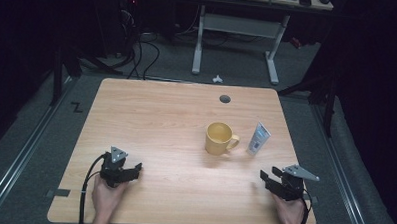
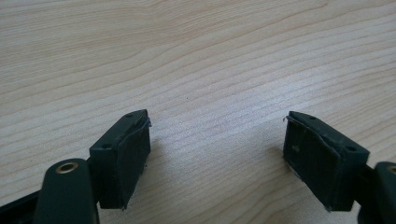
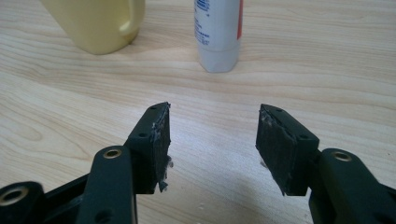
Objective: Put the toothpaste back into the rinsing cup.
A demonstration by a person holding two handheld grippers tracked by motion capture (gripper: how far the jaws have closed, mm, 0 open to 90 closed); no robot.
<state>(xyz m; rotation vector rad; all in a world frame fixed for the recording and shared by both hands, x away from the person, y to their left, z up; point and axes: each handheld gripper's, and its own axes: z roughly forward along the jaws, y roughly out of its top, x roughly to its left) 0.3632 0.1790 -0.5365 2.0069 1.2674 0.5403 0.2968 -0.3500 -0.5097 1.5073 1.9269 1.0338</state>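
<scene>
Two items on wood-grain table (image 1: 151, 115): glossy yellow mug (image 1: 218, 138), white cylindrical tube (image 1: 258, 138)

The left gripper (image 1: 136, 168) sits low in the person's left hand (image 1: 105, 195), its jaws standing wide apart with nothing between the pads (image 2: 133, 158). The right gripper (image 1: 265, 178), held in the right hand (image 1: 289, 209), also has its jaws spread, with an empty gap between the worn pads (image 3: 161, 140).
</scene>
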